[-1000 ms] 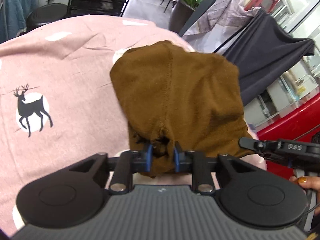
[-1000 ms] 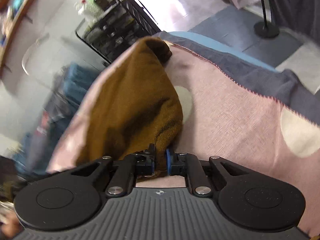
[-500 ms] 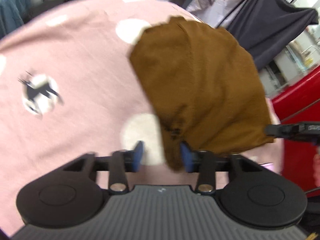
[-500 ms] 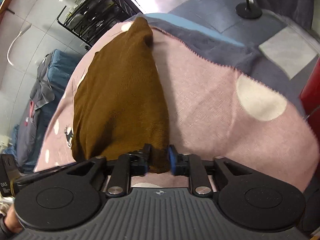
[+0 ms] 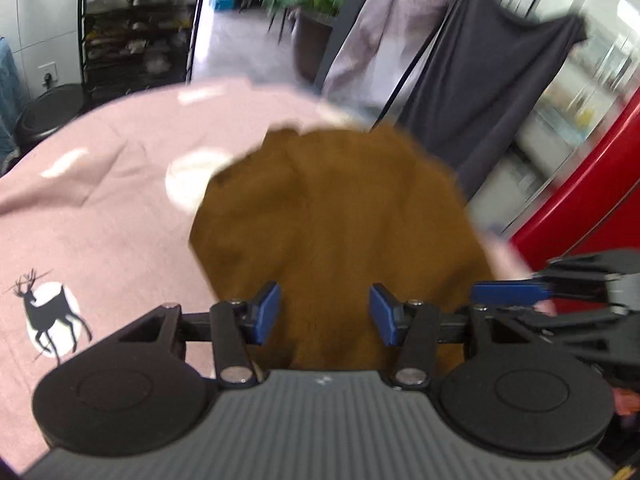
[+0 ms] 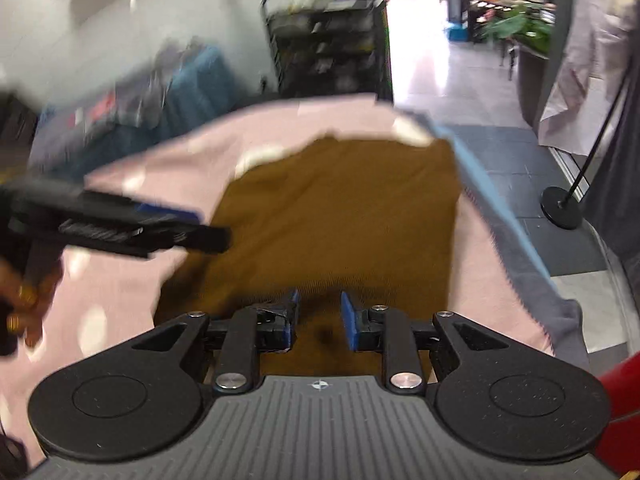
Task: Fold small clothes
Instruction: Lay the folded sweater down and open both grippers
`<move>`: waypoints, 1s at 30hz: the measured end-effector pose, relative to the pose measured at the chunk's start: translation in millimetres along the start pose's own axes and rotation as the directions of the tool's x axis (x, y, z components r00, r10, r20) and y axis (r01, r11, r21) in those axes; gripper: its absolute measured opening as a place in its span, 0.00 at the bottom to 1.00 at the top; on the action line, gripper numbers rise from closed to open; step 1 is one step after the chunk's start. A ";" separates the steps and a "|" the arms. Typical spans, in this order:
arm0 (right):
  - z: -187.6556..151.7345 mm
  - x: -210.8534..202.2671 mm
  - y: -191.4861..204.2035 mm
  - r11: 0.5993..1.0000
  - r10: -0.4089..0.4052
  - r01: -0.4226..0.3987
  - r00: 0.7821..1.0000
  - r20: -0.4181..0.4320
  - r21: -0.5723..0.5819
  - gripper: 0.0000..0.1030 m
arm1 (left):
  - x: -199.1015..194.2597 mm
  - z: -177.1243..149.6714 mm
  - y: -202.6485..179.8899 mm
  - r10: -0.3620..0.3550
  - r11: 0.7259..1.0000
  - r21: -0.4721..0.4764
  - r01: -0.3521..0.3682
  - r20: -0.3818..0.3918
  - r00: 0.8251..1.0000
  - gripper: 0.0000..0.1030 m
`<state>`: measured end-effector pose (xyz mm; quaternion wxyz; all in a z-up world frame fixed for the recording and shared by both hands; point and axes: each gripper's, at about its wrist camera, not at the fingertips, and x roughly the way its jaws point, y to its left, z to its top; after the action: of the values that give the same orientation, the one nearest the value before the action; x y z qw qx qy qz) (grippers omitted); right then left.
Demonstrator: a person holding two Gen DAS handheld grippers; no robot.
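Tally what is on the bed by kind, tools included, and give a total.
Brown garment: 1
Pink deer-print blanket: 1
Tools: 2, left tool and right tool, both open
Total: 4

No readable text, label, brand or number showed in either view; both were motion-blurred. Only marks: small pale emblem on ribbed grey body of left gripper (image 5: 324, 314), too small to read; small round crosshair emblem on ribbed grey body of right gripper (image 6: 318, 314); black deer silhouette (image 5: 50, 314) in white disc printed on pink blanket (image 5: 112, 216).
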<state>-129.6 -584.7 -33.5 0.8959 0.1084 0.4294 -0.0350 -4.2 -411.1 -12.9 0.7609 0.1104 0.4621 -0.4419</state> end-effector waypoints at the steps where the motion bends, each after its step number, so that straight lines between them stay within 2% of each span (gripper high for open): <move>1: -2.6 6.6 3.2 0.999 -0.026 0.025 0.999 -0.038 -0.029 0.41 | 8.8 -4.6 1.1 0.021 1.000 0.000 -0.021 -0.021 1.000 0.48; 3: -18.4 13.2 0.7 0.994 -0.074 0.064 0.990 -0.116 -0.086 0.38 | 14.5 -12.7 6.0 0.013 1.000 -0.013 -0.014 -0.006 1.000 0.52; 7: -33.2 -3.3 -2.5 0.994 -0.076 0.066 0.991 -0.113 -0.089 0.37 | 15.6 -6.2 17.7 0.060 0.998 -0.011 -0.060 -0.009 0.998 0.60; 9: -27.3 -2.3 -3.0 0.996 -0.077 0.071 0.990 -0.118 -0.053 0.37 | 14.7 2.7 21.2 0.069 0.997 -0.029 -0.070 -0.020 0.997 0.60; 11: -19.8 3.1 2.7 0.995 -0.089 0.084 0.986 -0.140 -0.046 0.38 | 3.7 4.9 18.2 0.097 0.995 -0.007 -0.097 -0.015 0.995 0.61; 13: -12.9 4.3 10.0 0.993 -0.109 0.099 0.980 -0.164 -0.066 0.40 | -9.5 7.9 11.5 0.165 0.985 0.047 -0.164 -0.012 0.986 0.72; 14: -12.1 1.7 16.7 0.992 -0.117 0.108 0.979 -0.168 -0.062 0.42 | -17.1 9.6 8.3 0.213 0.975 0.067 -0.212 -0.014 0.977 0.75; 15: -7.1 0.6 15.2 0.993 -0.117 0.113 0.979 -0.166 -0.037 0.47 | -26.6 10.9 5.6 0.251 0.965 0.077 -0.249 -0.011 0.968 0.84; 16: -1.1 -2.3 11.9 0.994 -0.105 0.106 0.982 -0.155 0.003 0.51 | -37.6 12.0 3.6 0.263 0.962 0.079 -0.262 0.000 0.965 0.95; 17: 5.3 -7.8 10.4 0.995 -0.082 0.089 0.987 -0.138 0.046 0.55 | -48.0 14.7 2.4 0.262 0.962 0.073 -0.263 0.018 0.965 1.00; 19: 18.3 -10.0 9.7 0.992 -0.062 0.075 0.990 -0.126 0.105 0.91 | -64.3 20.0 -2.6 0.260 0.963 0.058 -0.262 0.043 0.965 1.00; 20: 24.9 -10.3 11.2 0.989 -0.075 0.091 0.988 -0.133 0.116 0.96 | -67.8 23.7 -5.2 0.267 0.962 0.053 -0.268 0.033 0.963 1.00; 23: 42.5 -9.6 23.0 0.988 -0.125 0.136 0.982 -0.144 0.069 0.97 | -74.4 31.5 -13.1 0.294 0.954 0.062 -0.292 -0.016 0.956 1.00; 25: 50.9 -9.5 29.2 0.986 -0.152 0.160 0.977 -0.150 0.043 1.00 | -81.0 33.9 -19.1 0.298 0.952 0.081 -0.296 -0.014 0.954 1.00; 30: 61.0 -12.0 31.0 0.982 -0.186 0.189 0.968 -0.165 0.002 1.00 | -93.8 35.9 -31.3 0.282 0.955 0.098 -0.278 -0.027 0.959 1.00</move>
<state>-85.8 -568.5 18.0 0.8491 0.0777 0.5097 -0.1145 -23.7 -396.5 89.4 0.8004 0.2190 0.4362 -0.3481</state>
